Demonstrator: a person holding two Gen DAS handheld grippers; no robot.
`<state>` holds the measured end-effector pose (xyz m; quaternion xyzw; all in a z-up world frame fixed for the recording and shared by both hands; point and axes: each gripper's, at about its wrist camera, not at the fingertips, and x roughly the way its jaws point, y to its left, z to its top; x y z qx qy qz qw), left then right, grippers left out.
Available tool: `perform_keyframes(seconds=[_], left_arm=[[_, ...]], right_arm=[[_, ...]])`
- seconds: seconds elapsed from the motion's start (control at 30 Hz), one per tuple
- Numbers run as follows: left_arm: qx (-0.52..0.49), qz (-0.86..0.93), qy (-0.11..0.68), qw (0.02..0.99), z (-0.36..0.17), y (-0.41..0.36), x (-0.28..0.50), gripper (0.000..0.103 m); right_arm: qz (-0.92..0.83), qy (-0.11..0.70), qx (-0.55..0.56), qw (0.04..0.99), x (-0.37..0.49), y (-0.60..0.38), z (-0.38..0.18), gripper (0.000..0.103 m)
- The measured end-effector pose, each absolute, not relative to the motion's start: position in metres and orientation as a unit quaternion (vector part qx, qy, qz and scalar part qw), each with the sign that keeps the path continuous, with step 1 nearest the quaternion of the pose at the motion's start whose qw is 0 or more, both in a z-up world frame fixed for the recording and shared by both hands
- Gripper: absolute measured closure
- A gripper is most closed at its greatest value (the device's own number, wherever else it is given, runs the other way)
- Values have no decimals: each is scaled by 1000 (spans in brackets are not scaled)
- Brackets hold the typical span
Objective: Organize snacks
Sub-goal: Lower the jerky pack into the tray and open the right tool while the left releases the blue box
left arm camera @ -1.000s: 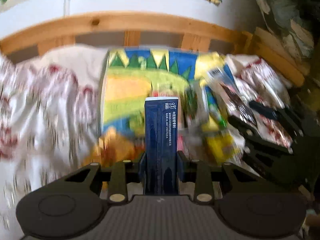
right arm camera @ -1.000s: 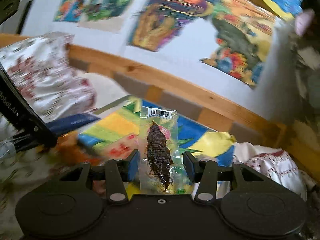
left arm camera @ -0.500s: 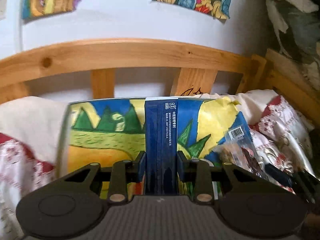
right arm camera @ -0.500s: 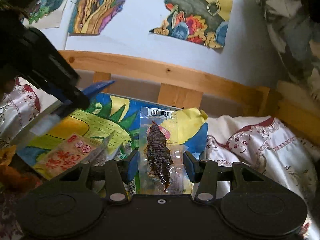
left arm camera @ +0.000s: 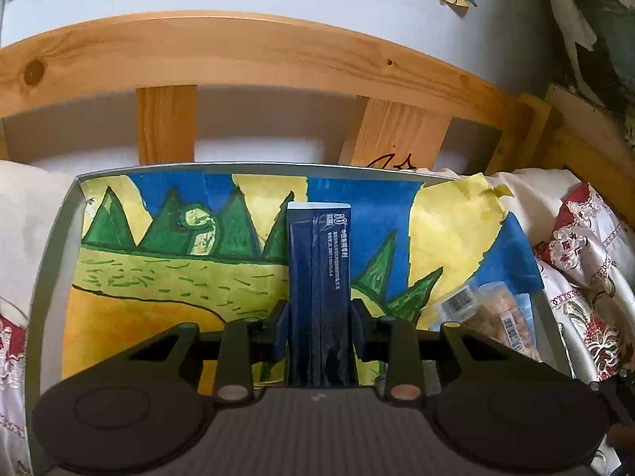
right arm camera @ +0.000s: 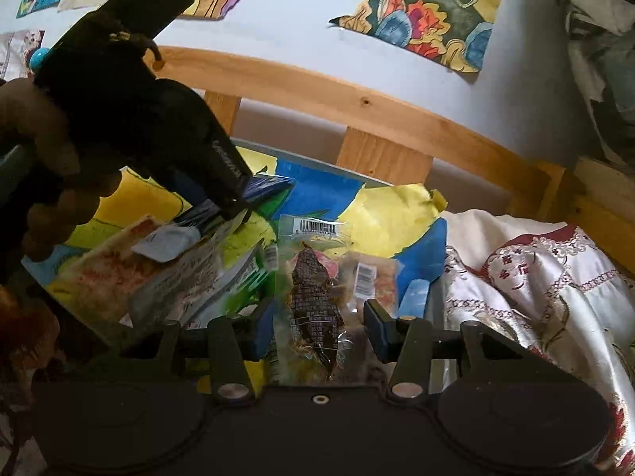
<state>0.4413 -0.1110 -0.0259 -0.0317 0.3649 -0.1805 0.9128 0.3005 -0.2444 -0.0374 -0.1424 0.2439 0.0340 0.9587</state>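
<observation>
My left gripper (left arm camera: 319,329) is shut on a tall dark blue packet (left arm camera: 319,277) that stands upright between its pads, over a grey-rimmed tray (left arm camera: 59,238) lined with a painted landscape. In the right wrist view the left gripper (right arm camera: 238,206) shows at the upper left, a hand around its handle, the blue packet (right arm camera: 270,188) sticking out over the tray. My right gripper (right arm camera: 317,329) is shut on a clear packet with a dark brown snack (right arm camera: 315,297), above the tray's near right corner. Several packets lie in the tray, among them a red-orange one (right arm camera: 115,273) and a green one (right arm camera: 238,277).
A wooden bed rail (left arm camera: 238,51) with upright slats runs just behind the tray. White cloth with red embroidery (right arm camera: 535,297) lies to the right of the tray. Two clear packets (left arm camera: 488,313) rest in the tray's right part. Paintings (right arm camera: 428,12) hang on the wall.
The left gripper swung with the blue packet from the snack pile to over the tray and sank closer. The right gripper came lower and nearer the tray with the clear packet.
</observation>
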Motion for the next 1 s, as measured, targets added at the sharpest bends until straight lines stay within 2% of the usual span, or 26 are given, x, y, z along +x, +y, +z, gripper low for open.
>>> perform_keyframes(seconds=[0.27, 0.43, 0.67, 0.9, 1.0], left_arm=[[-32, -182, 354, 917, -31, -111, 436, 64], [-42, -180, 353, 917, -32, -111, 434, 64], [-61, -172, 345, 921, -27, -104, 426, 47], [-61, -161, 332, 927, -18, -98, 411, 37], [-61, -153, 322, 932, -11, -93, 402, 29]], right_arm=[[28, 237, -170, 956, 302, -236, -43, 51], [27, 234, -176, 956, 301, -233, -44, 46], [27, 229, -165, 959, 299, -236, -40, 36], [28, 221, -153, 963, 294, -238, -30, 31], [27, 216, -150, 964, 290, -239, -26, 28]])
